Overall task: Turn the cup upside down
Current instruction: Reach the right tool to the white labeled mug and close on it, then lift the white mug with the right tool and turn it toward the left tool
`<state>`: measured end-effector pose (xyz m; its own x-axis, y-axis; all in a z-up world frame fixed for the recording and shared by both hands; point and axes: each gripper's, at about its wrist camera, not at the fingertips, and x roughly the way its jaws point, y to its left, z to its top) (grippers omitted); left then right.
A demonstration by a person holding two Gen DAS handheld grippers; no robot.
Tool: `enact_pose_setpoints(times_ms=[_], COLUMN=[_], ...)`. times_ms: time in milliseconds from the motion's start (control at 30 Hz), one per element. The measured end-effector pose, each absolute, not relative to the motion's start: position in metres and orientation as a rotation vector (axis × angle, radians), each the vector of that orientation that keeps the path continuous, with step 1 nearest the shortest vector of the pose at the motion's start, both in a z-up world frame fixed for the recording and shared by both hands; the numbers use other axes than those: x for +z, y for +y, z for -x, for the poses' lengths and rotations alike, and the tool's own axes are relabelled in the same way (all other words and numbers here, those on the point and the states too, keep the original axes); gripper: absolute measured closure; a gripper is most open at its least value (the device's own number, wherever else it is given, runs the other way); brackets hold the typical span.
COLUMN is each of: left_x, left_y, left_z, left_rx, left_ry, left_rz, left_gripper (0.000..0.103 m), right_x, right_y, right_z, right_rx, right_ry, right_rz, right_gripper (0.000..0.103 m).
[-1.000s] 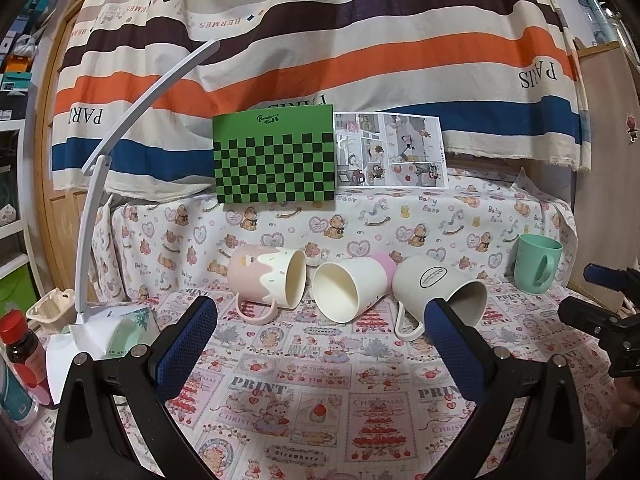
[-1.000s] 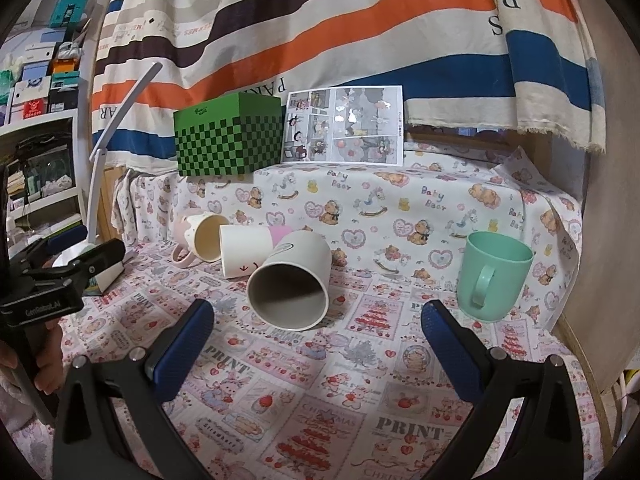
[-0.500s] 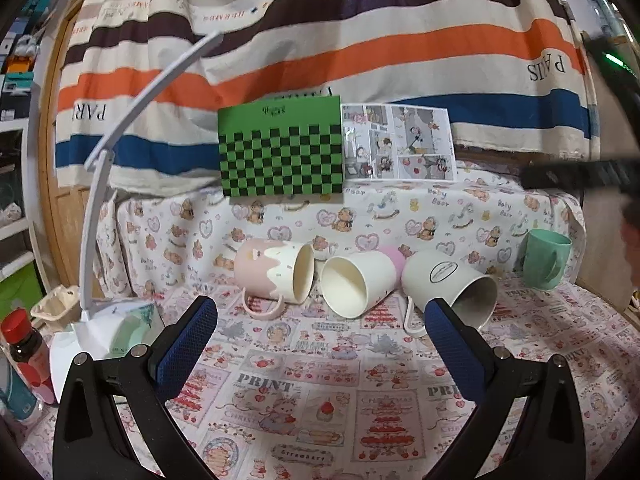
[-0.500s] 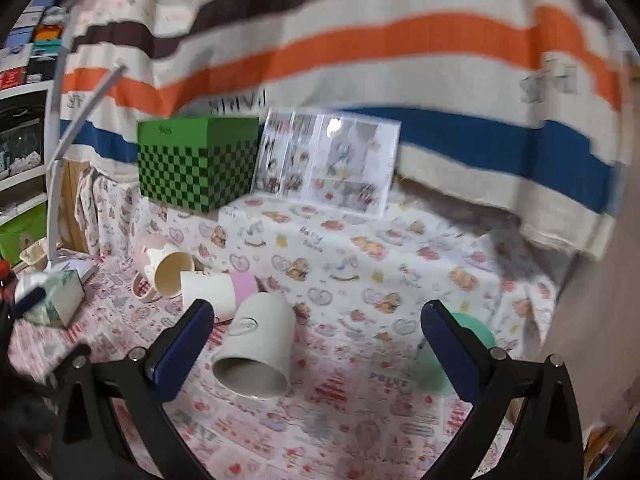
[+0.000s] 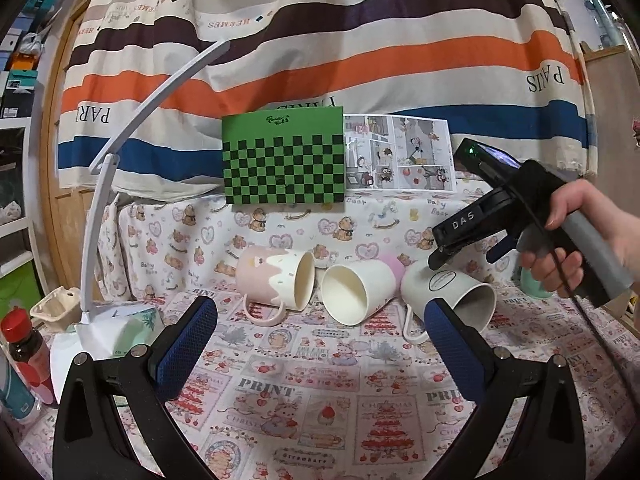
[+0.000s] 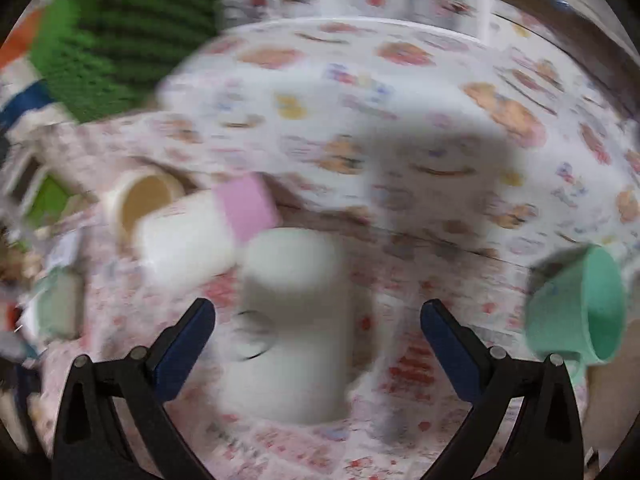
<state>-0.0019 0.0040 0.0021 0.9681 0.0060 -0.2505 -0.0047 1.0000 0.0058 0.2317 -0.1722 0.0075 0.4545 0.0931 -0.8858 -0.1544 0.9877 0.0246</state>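
Padding on the left tool [image 5: 318, 344] is showing nearest the lens, its blue fingers standing wide apart with nothing between them, low over the printed cloth [image 5: 280, 392] covering the worktop. The right tool [image 6: 318, 334] is likewise gaping wide and gripping nothing, hanging above the white mug [image 6: 292, 320], which is lying on its side between the fingers in that blurred view, its mouth turned toward the camera. In the left view the same mug [image 5: 448, 292] is resting just right of a pink-bottomed white cup [image 5: 356, 292] and a pink drip-patterned mug [image 5: 276, 280], both also tipped over. The mug is looking rigid, glossy and probably ceramic, so fairly heavy, slippery and chippable; gripping across the round body near the middle, clear of the thin handle loop [image 5: 412, 328], is seeming the safest hold. A mint-green mug [image 6: 576, 312] is standing further right, with a green checkered box [image 5: 284, 160] behind.
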Motion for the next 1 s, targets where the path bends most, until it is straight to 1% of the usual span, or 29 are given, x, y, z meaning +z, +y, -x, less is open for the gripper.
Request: enact_pose_setpoints(times_ms=[33, 167, 233, 400, 467, 500, 533, 633, 867, 933, 1000], left_x=[0.002, 0.002, 0.002, 0.002, 0.002, 0.002, 0.002, 0.002, 0.004, 0.004, 0.004], left_y=[0.004, 0.002, 0.001, 0.001, 0.001, 0.0, 0.0, 0.0, -0.002, 0.001, 0.004], left_z=[0.002, 0.002, 0.002, 0.002, 0.002, 0.002, 0.002, 0.002, 0.006, 0.008, 0.008], left_rx=[0.01, 0.012, 0.016, 0.016, 0.014, 0.013, 0.012, 0.011, 0.031, 0.047, 0.045], left_ry=[0.252, 0.251, 0.251, 0.252, 0.251, 0.251, 0.251, 0.248, 0.215, 0.198, 0.196], left_rz=[-0.006, -0.015, -0.019, -0.017, -0.018, -0.019, -0.02, -0.017, -0.02, -0.009, -0.002], left_gripper=[0.0, 0.0, 0.0, 0.0, 0.0, 0.0, 0.0, 0.0, 0.0, 0.0, 0.0], right_x=[0.008, -0.001, -0.008, -0.023, -0.03, -0.031, -0.032, -0.029, 0.009, 0.012, 0.003], right_y=[-0.172, -0.169, -0.162, -0.148, -0.15, -0.152, -0.154, -0.16, -0.18, -0.188, -0.198], right_z=[-0.233, -0.241, -0.243, -0.244, -0.246, -0.248, -0.248, -0.242, -0.186, -0.162, -0.148], right_rx=[0.154, 0.225, 0.248, 0.255, 0.25, 0.252, 0.248, 0.229, 0.277, 0.305, 0.317], right_ry=[1.08, 1.147, 1.182, 1.223, 1.243, 1.26, 1.276, 1.28, 1.14, 1.098, 1.109], right_rz=[0.057, 0.018, 0.048, 0.121, 0.102, 0.079, 0.058, 0.023, -0.194, -0.299, -0.435], right_gripper=[0.001, 0.002, 0.005, 0.006, 0.013, 0.021, 0.025, 0.025, 0.025, 0.025, 0.025])
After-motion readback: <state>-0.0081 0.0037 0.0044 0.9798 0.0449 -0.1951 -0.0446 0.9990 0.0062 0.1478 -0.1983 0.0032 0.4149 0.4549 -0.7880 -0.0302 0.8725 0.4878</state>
